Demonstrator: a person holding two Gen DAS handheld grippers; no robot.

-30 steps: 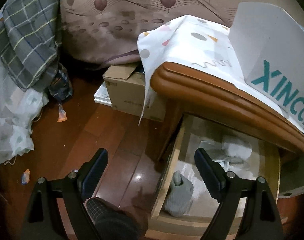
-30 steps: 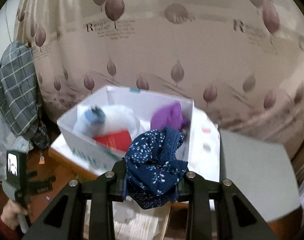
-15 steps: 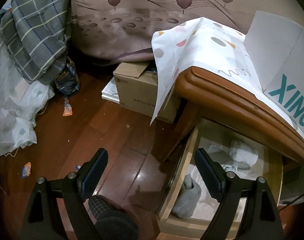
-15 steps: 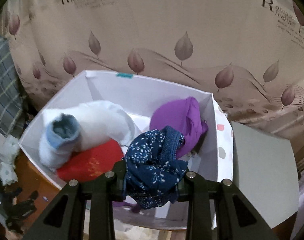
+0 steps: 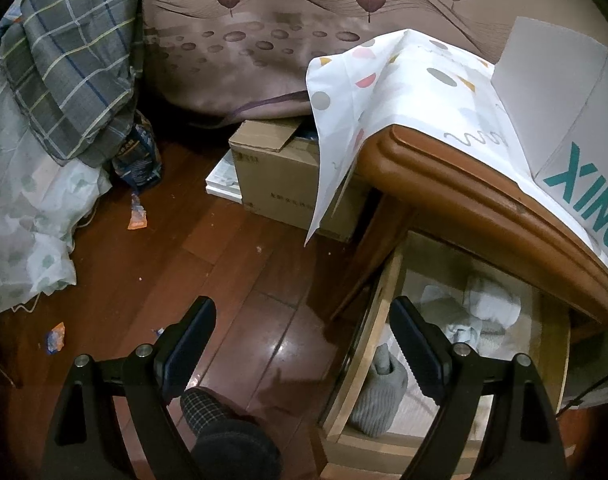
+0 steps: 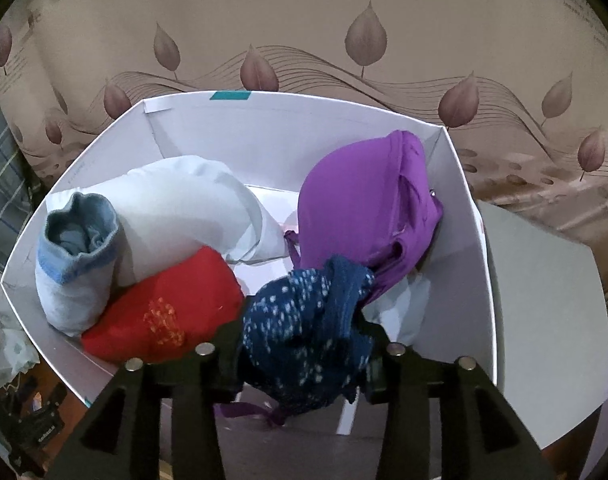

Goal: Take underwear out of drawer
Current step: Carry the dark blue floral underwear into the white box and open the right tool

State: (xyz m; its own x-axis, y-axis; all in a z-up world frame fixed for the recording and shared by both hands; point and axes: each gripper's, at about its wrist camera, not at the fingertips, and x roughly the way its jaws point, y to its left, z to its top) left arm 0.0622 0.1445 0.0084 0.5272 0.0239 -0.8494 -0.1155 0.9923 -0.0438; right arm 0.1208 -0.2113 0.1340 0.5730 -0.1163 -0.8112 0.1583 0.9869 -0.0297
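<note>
My right gripper [image 6: 304,340] is shut on dark blue white-speckled underwear [image 6: 308,320] and holds it just over the near edge of a white cardboard box [image 6: 263,128]. The box holds a purple garment [image 6: 368,204], a red one [image 6: 171,304], a white one [image 6: 183,204] and a light blue rolled piece [image 6: 75,248]. My left gripper [image 5: 304,340] is open and empty, above the floor beside the open wooden drawer [image 5: 384,312]. The drawer holds a grey rolled item [image 5: 380,396] and white clothes [image 5: 488,308].
The wooden cabinet top [image 5: 464,188] carries a dotted white cloth [image 5: 384,80] and the white box [image 5: 564,120]. A brown carton [image 5: 279,176] stands on the wood floor [image 5: 183,248]. A plaid cloth [image 5: 67,68] hangs at left. A slippered foot [image 5: 223,432] is below my left gripper.
My right gripper has carried the blue underwear forward and down to the white box, which now fills the view. My left gripper has drifted left and back from the drawer, still open.
</note>
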